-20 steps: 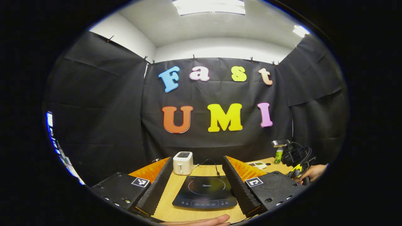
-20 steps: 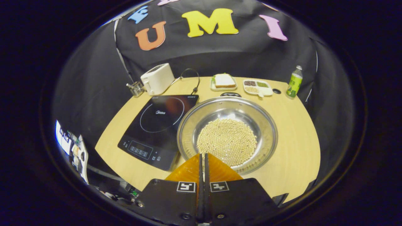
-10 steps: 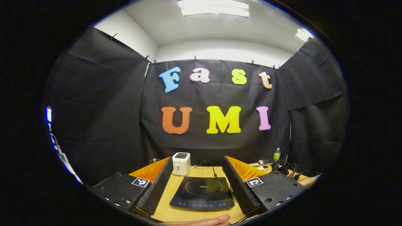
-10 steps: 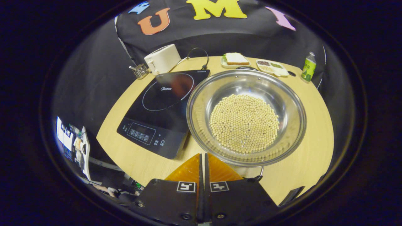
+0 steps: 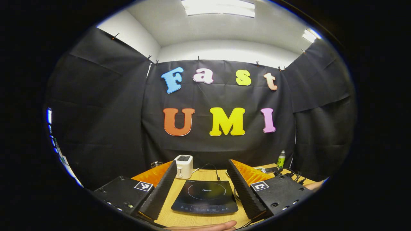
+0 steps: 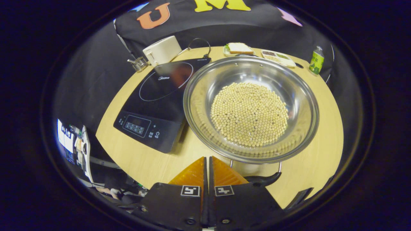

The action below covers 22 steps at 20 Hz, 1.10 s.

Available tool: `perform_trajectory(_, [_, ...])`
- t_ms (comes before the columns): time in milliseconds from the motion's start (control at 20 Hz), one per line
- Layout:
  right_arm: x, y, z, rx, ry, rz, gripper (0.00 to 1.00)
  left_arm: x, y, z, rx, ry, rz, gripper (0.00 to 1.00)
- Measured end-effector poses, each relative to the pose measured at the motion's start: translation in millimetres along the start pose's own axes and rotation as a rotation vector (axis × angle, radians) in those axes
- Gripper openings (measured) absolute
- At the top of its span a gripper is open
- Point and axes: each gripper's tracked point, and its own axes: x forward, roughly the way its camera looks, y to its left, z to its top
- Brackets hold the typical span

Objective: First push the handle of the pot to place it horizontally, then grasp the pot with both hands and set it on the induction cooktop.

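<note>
Pot (image 6: 250, 109) w/ beans just right of induction cooktop (image 6: 160, 102), touching its edge. Right gripper (image 6: 207, 166) fingers pressed together, empty, beside pot handle (image 6: 263, 179). Left gripper (image 5: 201, 183) spread wide, empty, before cooktop.

In the right gripper view the right gripper (image 6: 207, 168) covers one end of the pot handle (image 6: 263, 179), while in the left gripper view the left gripper's finger (image 5: 245, 189) hides most of the pot (image 5: 236, 193).
</note>
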Motion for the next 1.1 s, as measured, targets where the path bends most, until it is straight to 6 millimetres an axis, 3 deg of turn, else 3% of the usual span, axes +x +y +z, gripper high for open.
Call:
perform_trajectory(700, [-17.0, -37.6, -11.4, -0.046, -0.047, 0.002, 0.01, 8.6, -22.3, -13.2, 0.016, 0.036, -0.026, 0.94])
perform_trajectory(1100, [-25.1, -70.0, -13.2, -0.097, -0.084, 0.010, 0.01, 18.2, -47.1, -3.9, 0.011, 0.034, -0.063, 0.94])
